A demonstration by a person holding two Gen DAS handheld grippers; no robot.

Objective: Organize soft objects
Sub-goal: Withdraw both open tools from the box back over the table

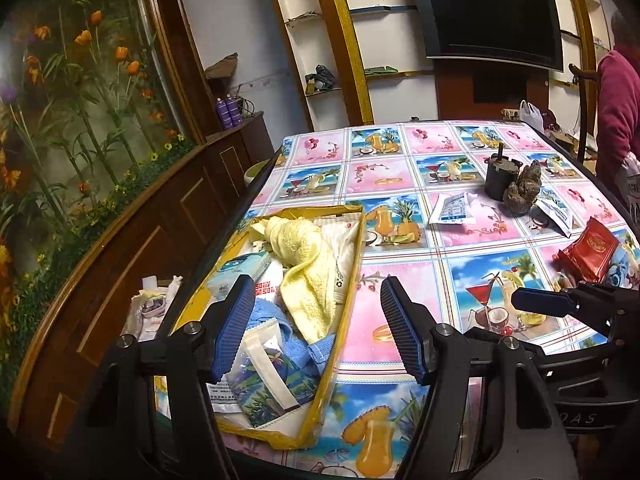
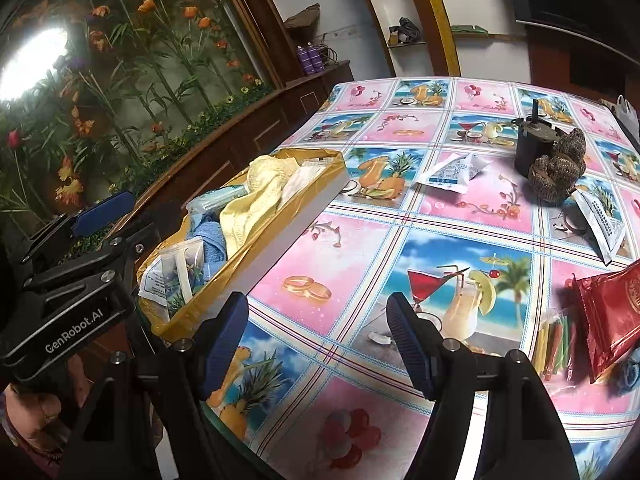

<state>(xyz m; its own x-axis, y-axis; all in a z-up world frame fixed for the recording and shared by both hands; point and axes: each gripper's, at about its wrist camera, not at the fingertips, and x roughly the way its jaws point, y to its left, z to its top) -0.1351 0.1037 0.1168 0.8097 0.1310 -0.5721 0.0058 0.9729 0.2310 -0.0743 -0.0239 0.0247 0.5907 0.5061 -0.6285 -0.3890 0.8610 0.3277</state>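
A gold box sat at the patterned table's left edge, a limp yellow towel heaped inside, likely best pinched at a fold. Both the left gripper and right gripper hung empty, jaws apart.

A lived-in home, most likely a sitting or dining room. The landmark is a dining table under a fruit-and-cocktail oilcloth. Beyond its far edge a flat television hangs among white wall shelves. To the table's left runs a dark wooden cabinet below a floral mural. A person in red stands at its far right corner.
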